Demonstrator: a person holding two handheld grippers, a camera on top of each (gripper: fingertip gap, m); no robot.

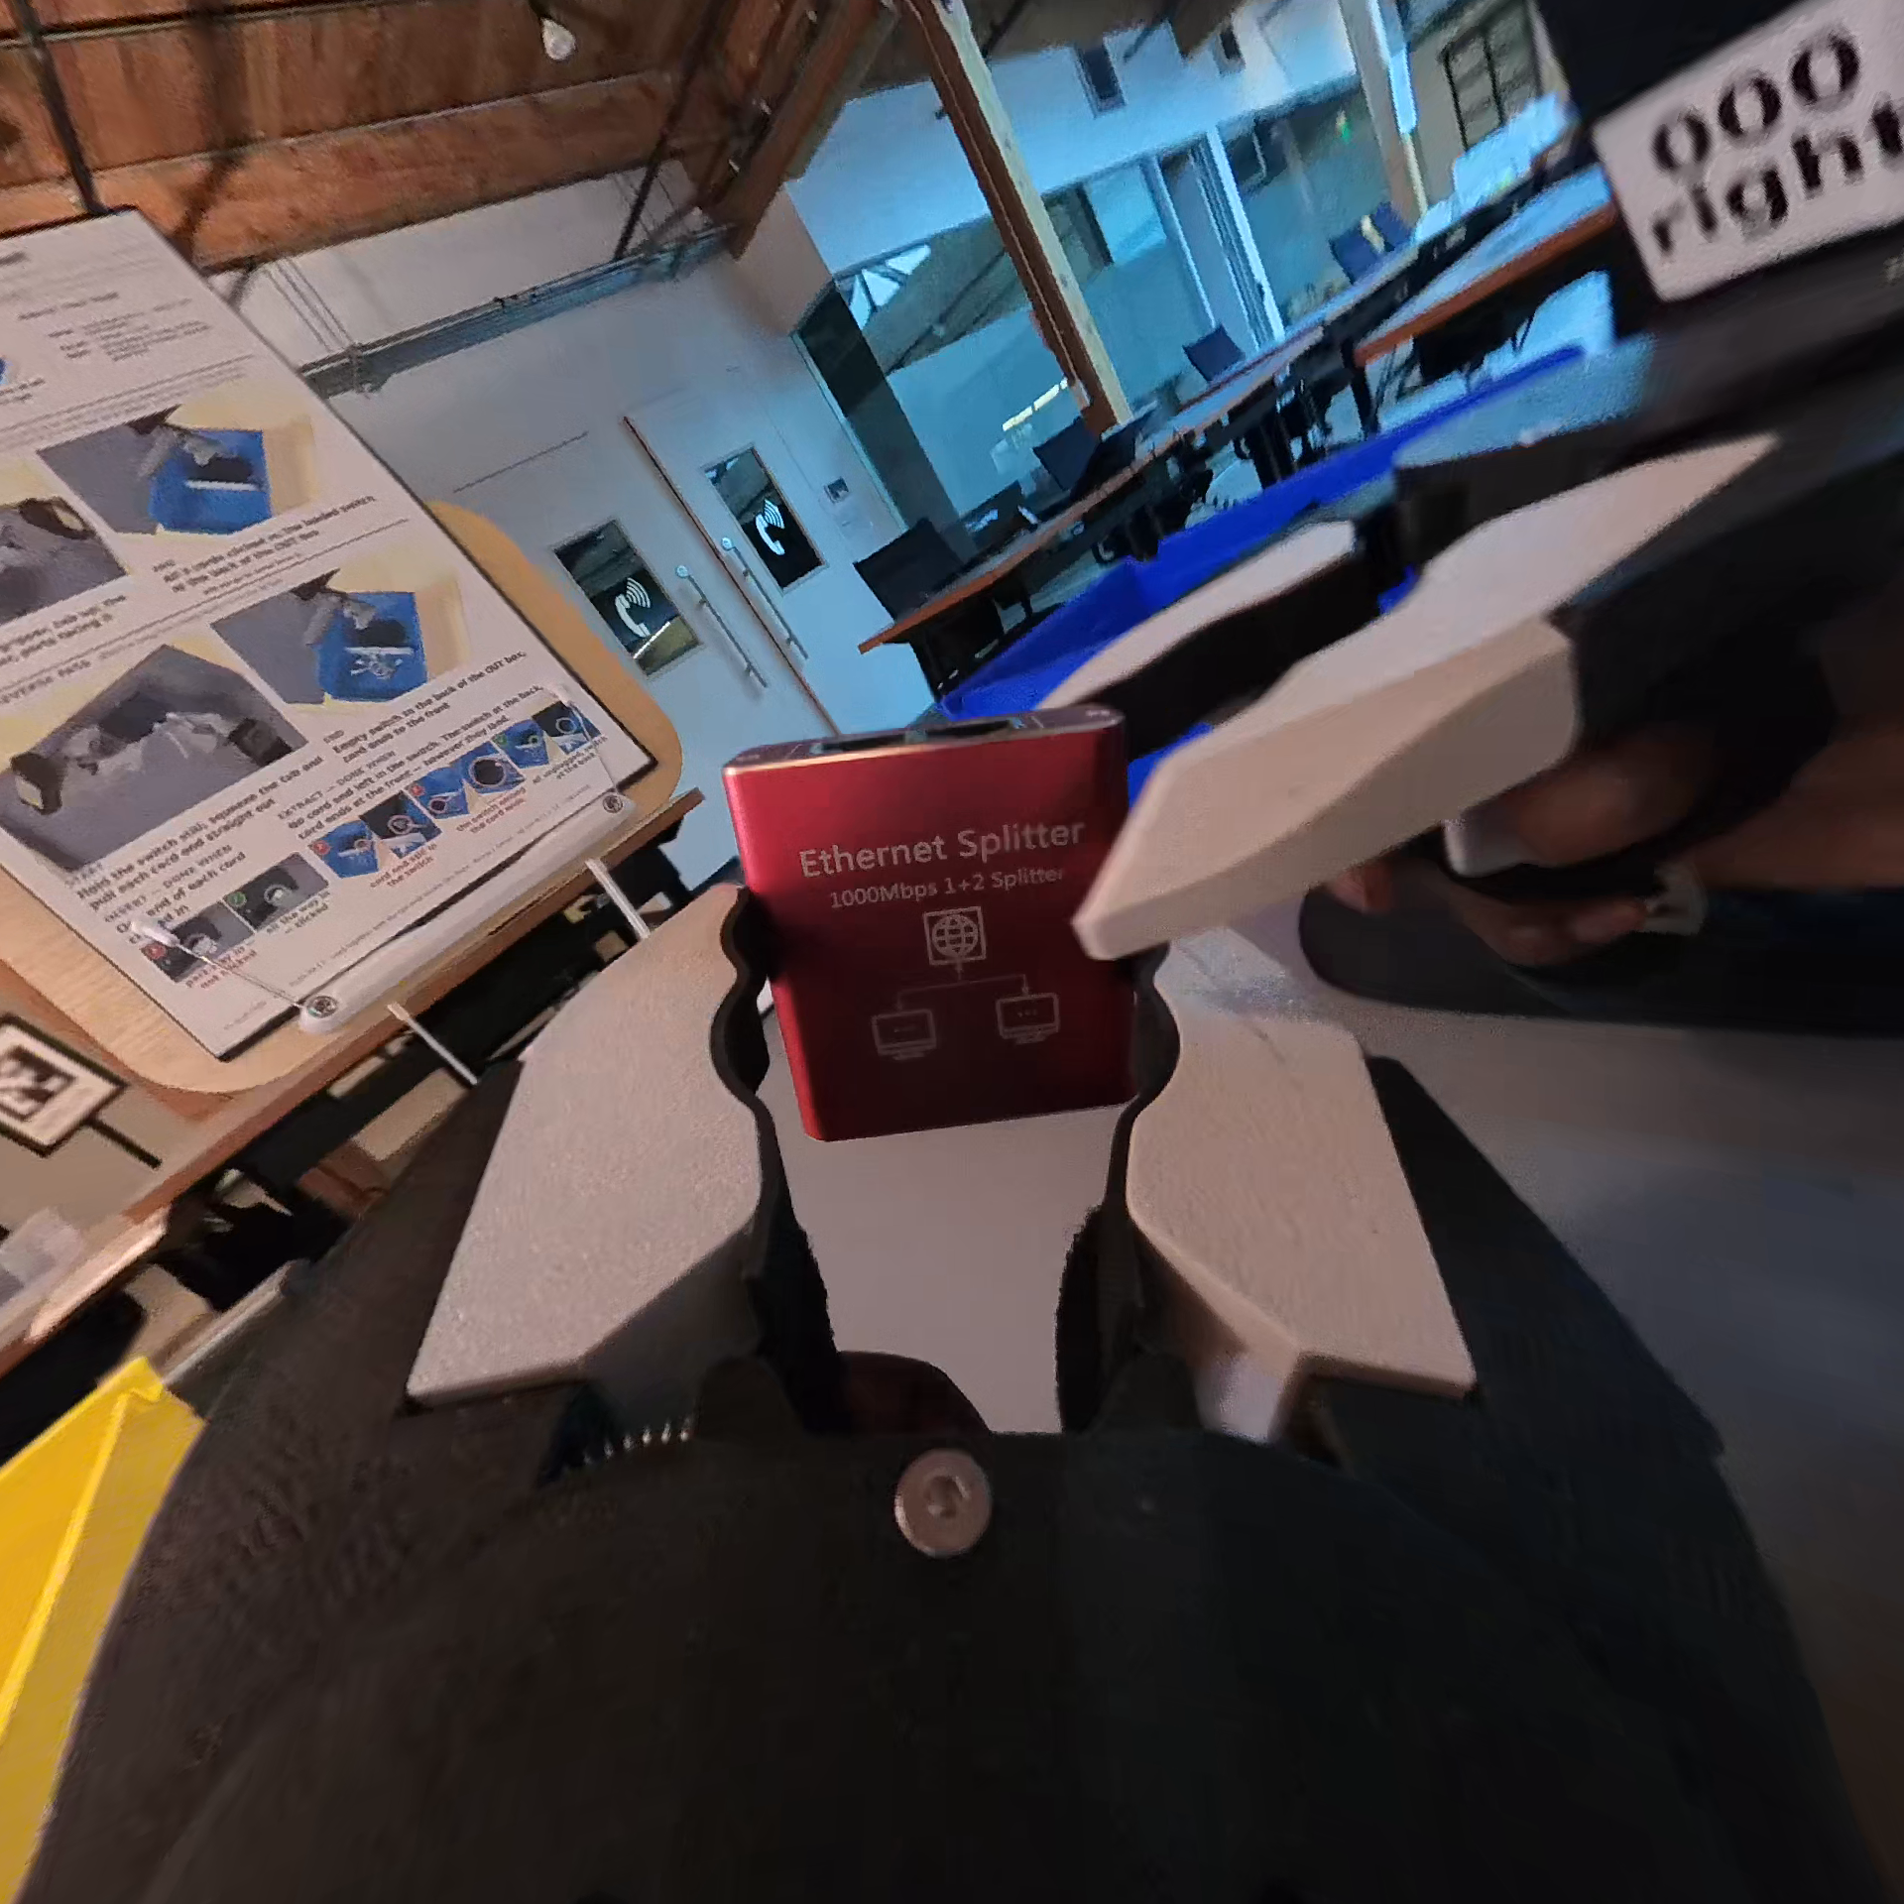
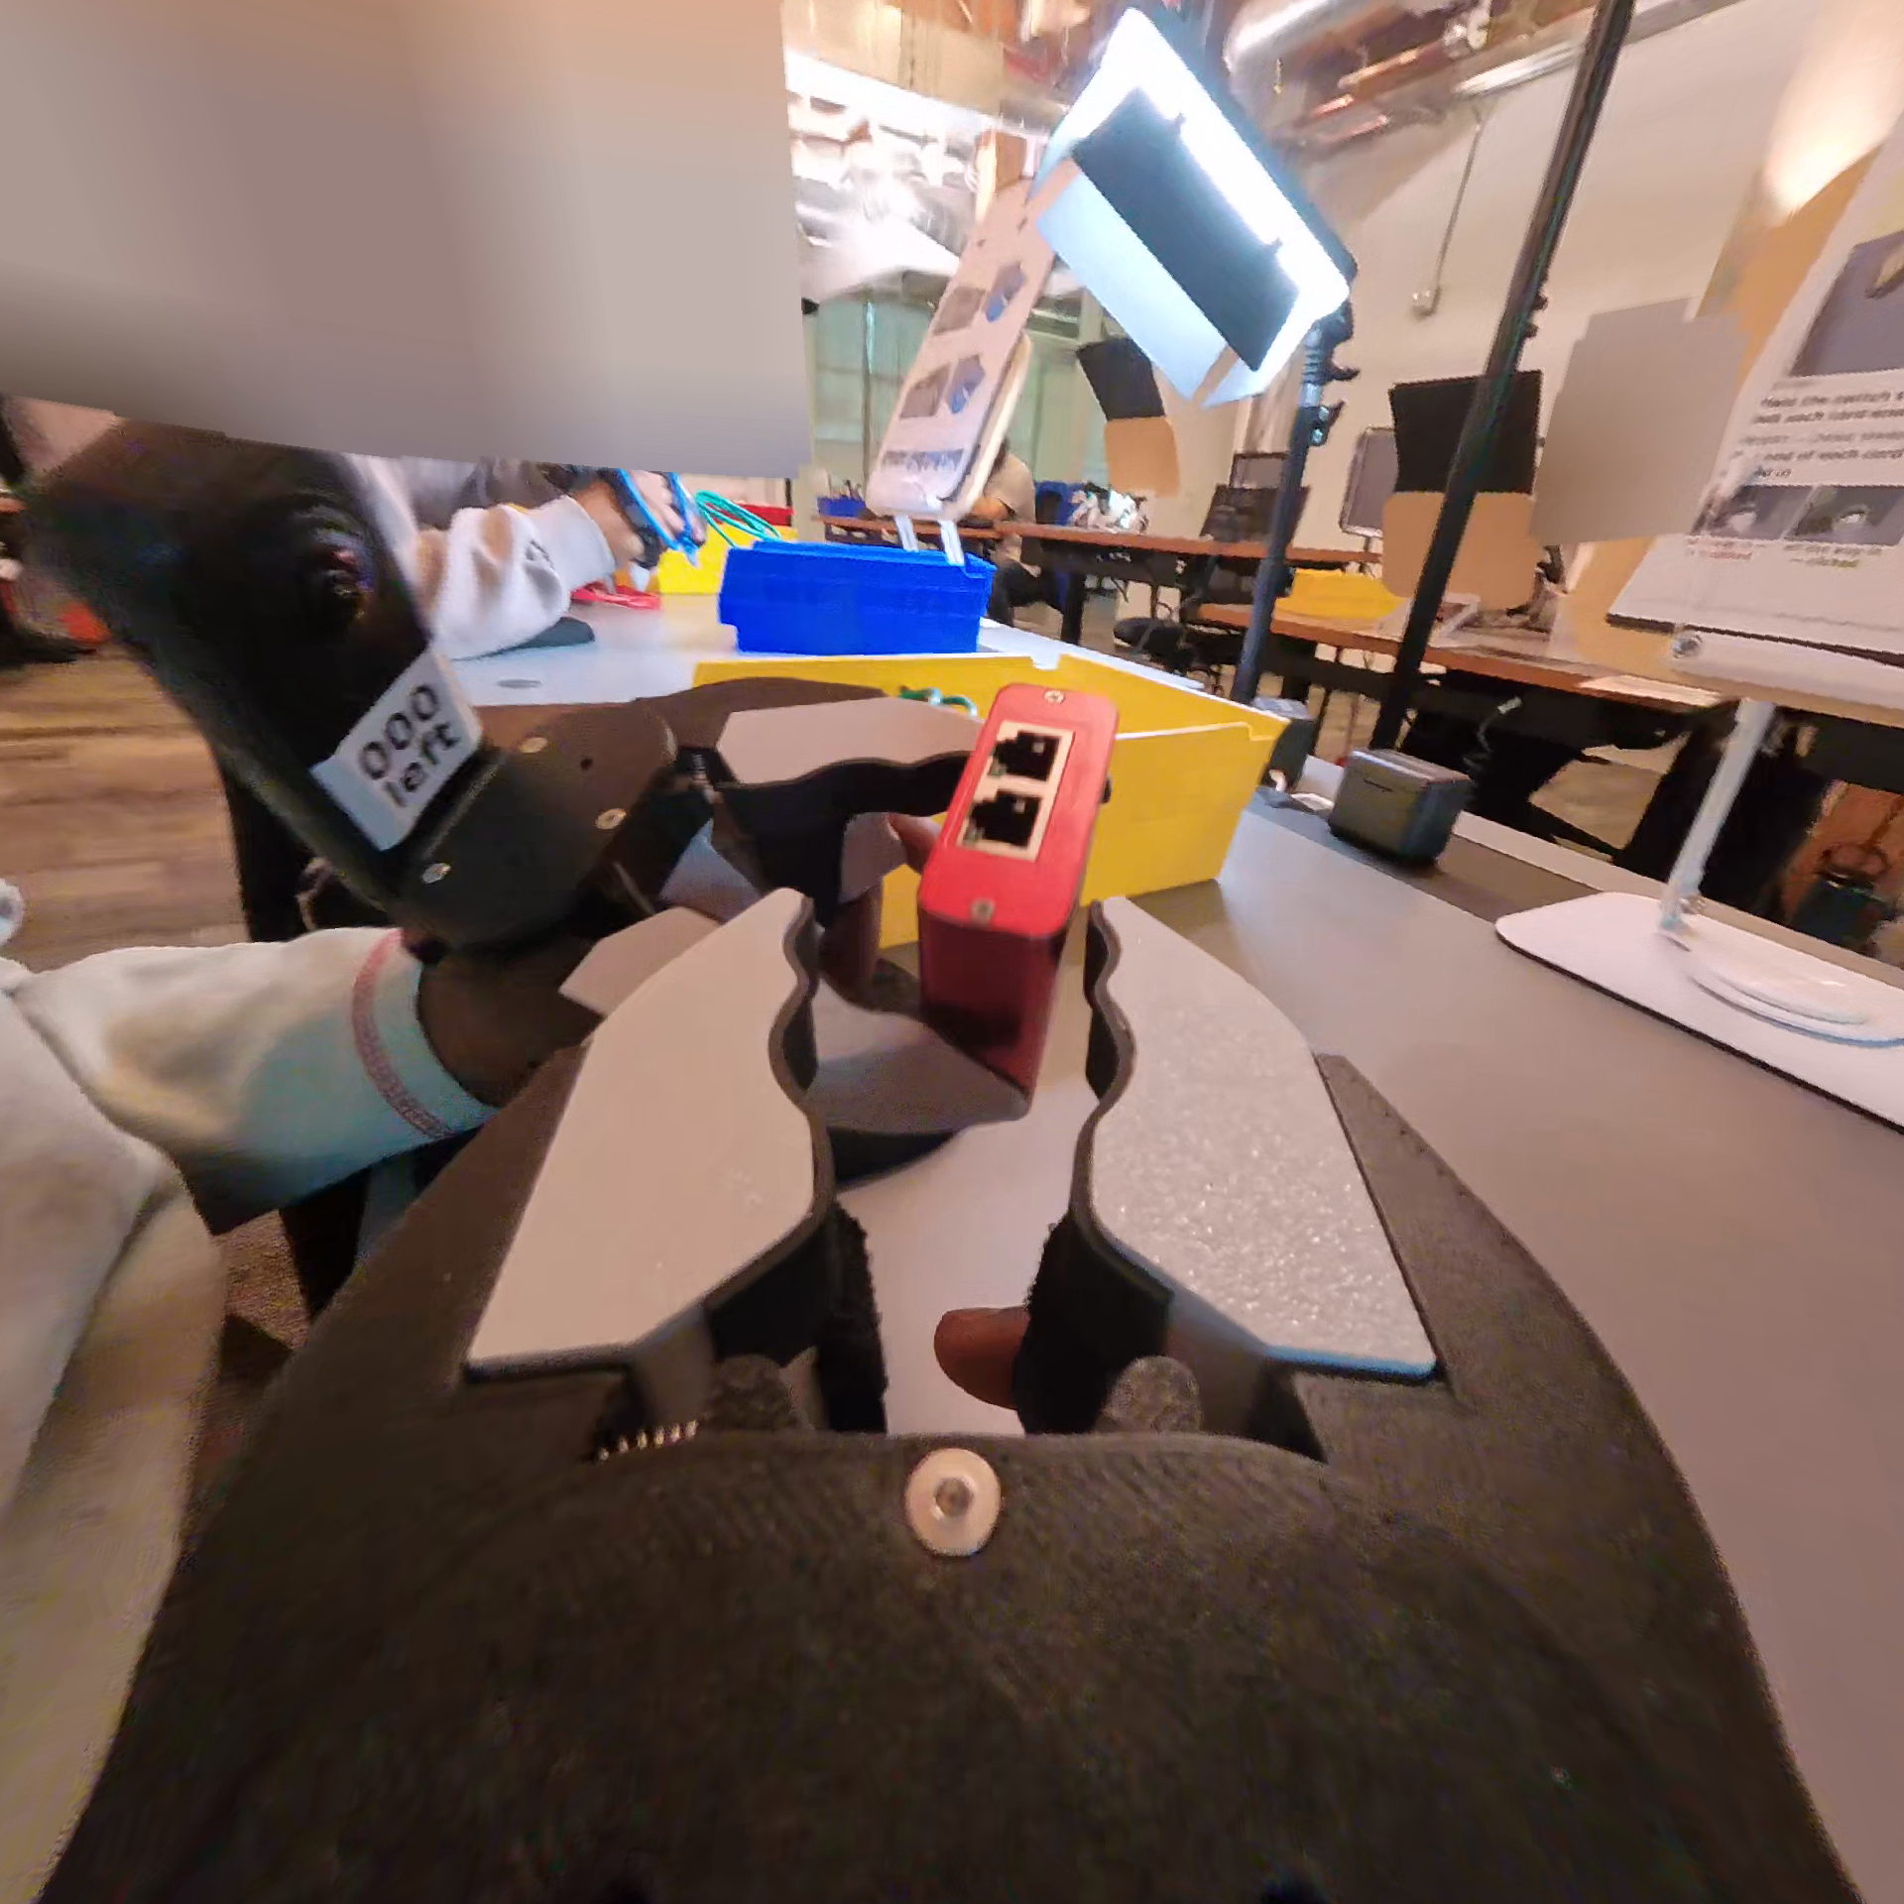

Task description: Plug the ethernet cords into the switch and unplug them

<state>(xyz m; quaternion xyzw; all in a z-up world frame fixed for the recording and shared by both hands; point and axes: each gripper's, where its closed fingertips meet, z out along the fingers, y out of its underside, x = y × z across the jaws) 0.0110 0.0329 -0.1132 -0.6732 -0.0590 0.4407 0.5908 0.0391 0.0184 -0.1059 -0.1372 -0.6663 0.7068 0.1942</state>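
switch: a small red box (image 1: 943, 927), held up in the air above the grey desk (image 2: 1545, 1185); it does not rest on the desk.

left gripper: its fingers (image 1: 943, 1030) are closed on the two narrow sides of the switch, near its lower half. This hand carries the switch.

right gripper: it (image 2: 948, 989) stands open. Its right finger (image 2: 1216, 1154) is just beside the lower end of the switch, maybe touching; I cannot tell. Its left finger is apart from it. It holds nothing.

ports: two sockets (image 2: 1015, 788) on the end face of the switch, one above the other in the right wrist view, both empty. This face looks toward the right gripper and a little upward.

long axis: the switch is tilted, with the port end higher and farther from the left gripper, so its length runs along the left fingers.

cords: no cord is in either gripper. Something green (image 2: 932, 699) shows in the yellow bin (image 2: 1185, 804) behind the switch; it may be a cord, it is too small to tell.

bins: the yellow bin is toward the far edge of the desk, and a blue bin (image 2: 855, 598) is farther behind it.

judgement: the right gripper is the free one and the ports already face it, so I think it must fetch a cord, probably from the yellow bin, and bring the plug straight along the long axis into a socket.

risk: if the switch turns in the left fingers, the plug may meet the socket at an angle.
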